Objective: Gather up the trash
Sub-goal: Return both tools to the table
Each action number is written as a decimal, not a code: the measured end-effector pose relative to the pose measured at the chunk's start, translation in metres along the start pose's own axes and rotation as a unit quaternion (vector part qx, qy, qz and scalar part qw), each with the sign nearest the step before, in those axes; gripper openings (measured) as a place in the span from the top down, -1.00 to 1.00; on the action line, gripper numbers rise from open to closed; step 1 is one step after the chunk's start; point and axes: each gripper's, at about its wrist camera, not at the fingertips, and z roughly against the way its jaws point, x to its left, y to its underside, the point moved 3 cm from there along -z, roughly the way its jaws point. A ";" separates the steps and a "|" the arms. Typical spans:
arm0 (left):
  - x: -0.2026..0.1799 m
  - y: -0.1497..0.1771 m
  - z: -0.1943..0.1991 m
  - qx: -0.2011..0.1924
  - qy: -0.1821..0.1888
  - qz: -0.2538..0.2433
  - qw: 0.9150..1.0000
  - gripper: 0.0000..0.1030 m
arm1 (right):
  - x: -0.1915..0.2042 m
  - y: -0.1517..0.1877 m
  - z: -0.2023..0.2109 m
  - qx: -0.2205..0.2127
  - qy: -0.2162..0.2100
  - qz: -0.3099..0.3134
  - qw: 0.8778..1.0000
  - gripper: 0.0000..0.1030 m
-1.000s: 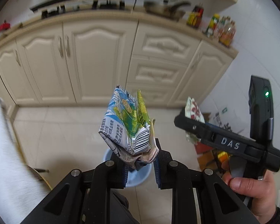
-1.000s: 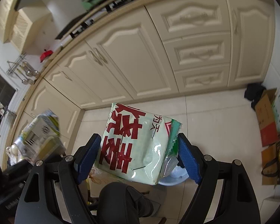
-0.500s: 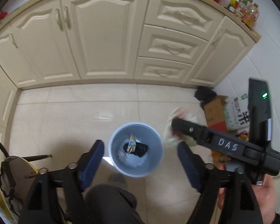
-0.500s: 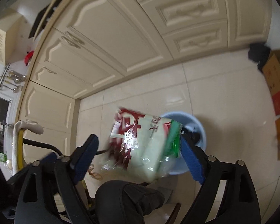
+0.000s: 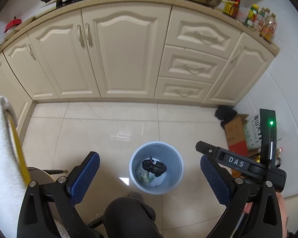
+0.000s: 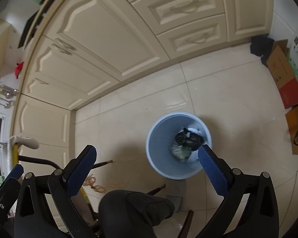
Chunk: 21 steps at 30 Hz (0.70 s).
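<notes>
A light blue waste bin (image 5: 174, 158) stands on the tiled floor below both grippers; it also shows in the right wrist view (image 6: 159, 138). Inside lie a black bag (image 5: 154, 166) and pale green-white wrappers (image 5: 143, 175), seen too in the right wrist view (image 6: 180, 152). My left gripper (image 5: 151, 175) is open and empty, high above the bin. My right gripper (image 6: 147, 170) is open and empty, just left of the bin's rim in its view. The right gripper's body (image 5: 236, 161) shows at the right of the left wrist view.
Cream kitchen cabinets (image 5: 127, 55) line the far side. Cardboard boxes (image 5: 236, 134) and a dark bundle (image 5: 225, 114) sit in the right corner. A chair with a white towel (image 5: 2, 148) is at the left. The person's dark knee (image 6: 133, 208) is below the grippers.
The left gripper opened and its crushed carton fell into the bin. Then the right gripper opened and its red-and-white packet dropped in too. Both cameras tilted down toward the floor.
</notes>
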 end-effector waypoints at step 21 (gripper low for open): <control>0.086 0.130 0.264 -0.179 -0.008 0.059 0.982 -0.97 | 0.165 0.032 0.134 -0.124 -0.043 0.151 0.980 -1.00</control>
